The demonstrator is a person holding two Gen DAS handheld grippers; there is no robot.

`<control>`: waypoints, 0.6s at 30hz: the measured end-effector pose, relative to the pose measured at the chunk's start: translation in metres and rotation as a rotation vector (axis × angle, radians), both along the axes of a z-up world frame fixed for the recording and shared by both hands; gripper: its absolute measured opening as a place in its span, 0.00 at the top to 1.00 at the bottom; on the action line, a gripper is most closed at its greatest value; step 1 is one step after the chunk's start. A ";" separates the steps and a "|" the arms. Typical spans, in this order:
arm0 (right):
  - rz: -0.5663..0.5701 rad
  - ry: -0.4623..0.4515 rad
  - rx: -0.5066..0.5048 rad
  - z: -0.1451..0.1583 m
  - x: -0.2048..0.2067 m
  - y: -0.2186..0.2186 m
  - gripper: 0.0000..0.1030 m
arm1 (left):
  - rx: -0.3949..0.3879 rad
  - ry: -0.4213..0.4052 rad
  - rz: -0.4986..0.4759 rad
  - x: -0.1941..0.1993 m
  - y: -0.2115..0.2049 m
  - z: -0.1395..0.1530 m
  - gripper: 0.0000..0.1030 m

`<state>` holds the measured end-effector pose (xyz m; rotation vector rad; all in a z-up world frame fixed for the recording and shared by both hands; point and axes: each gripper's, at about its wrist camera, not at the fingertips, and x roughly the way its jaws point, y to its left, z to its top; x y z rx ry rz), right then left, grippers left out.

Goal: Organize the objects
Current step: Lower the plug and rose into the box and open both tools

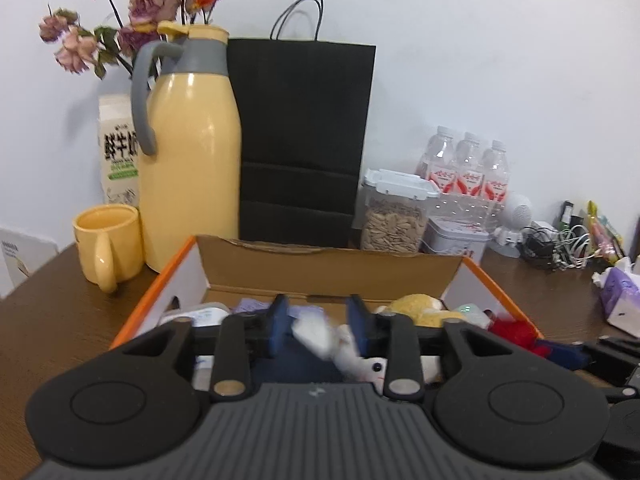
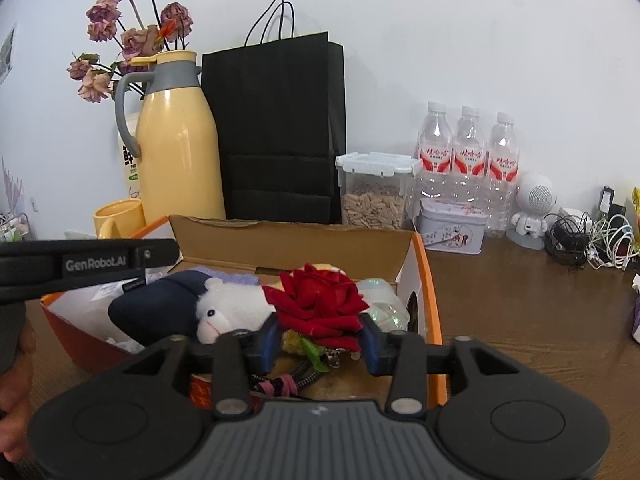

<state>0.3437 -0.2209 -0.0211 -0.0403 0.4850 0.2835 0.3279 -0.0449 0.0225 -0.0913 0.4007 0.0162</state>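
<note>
Brown wooden table (image 2: 520, 312) carries open cardboard box (image 2: 296, 240), yellow jug (image 2: 180, 152), mug (image 2: 118, 216), black bag (image 2: 280, 132), water bottles (image 2: 468, 160).

Black ribbed right gripper (image 2: 320, 344) (blue pads, silver pivot screws), "GenRobot.AI" on left gripper (image 2: 88, 264).

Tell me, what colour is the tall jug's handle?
Grey, matching its collar; the jug itself is pale yellow. The handle shows best in the left wrist view.

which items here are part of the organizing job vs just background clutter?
In play:
cardboard box
red rose, between the right gripper fingers
white plush toy, in the box
left gripper, above the box

Background:
yellow jug
yellow mug
black paper bag
water bottles
seed container
tin
cables
</note>
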 end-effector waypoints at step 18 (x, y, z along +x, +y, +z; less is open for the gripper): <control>0.001 -0.055 0.019 0.010 -0.019 -0.003 0.00 | 0.020 -0.056 0.055 -0.020 0.005 0.006 0.00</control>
